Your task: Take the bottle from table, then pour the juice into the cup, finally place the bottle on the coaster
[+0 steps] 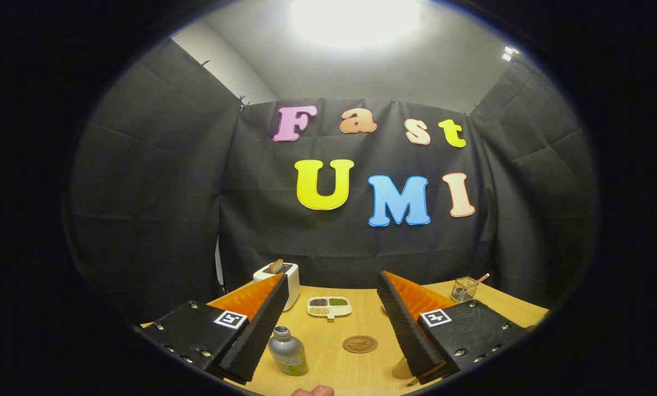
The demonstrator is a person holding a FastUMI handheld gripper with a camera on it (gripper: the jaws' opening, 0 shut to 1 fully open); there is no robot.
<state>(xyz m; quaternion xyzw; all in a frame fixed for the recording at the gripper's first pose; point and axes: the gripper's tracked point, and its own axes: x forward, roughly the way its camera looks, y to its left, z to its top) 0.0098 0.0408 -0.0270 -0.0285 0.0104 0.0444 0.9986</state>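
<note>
From the gripper view, your gripper (328,313) hangs above the pale wooden desk (361,368) with its fingers spread wide and gripping nothing — a sensible stance for an approach. The small grey metal bottle with a green label (288,352) stands upright near the desk's front edge, just beside your left finger, uncapped, so keep it level. The round brown coaster (360,344) lies mid-desk between the fingers. A pale cup-like shape (401,367) peeks from behind your right finger — I cannot tell more. At the far edge sit a white toaster (290,278), a white divided dish (329,307) and a wire basket (464,288).
</note>
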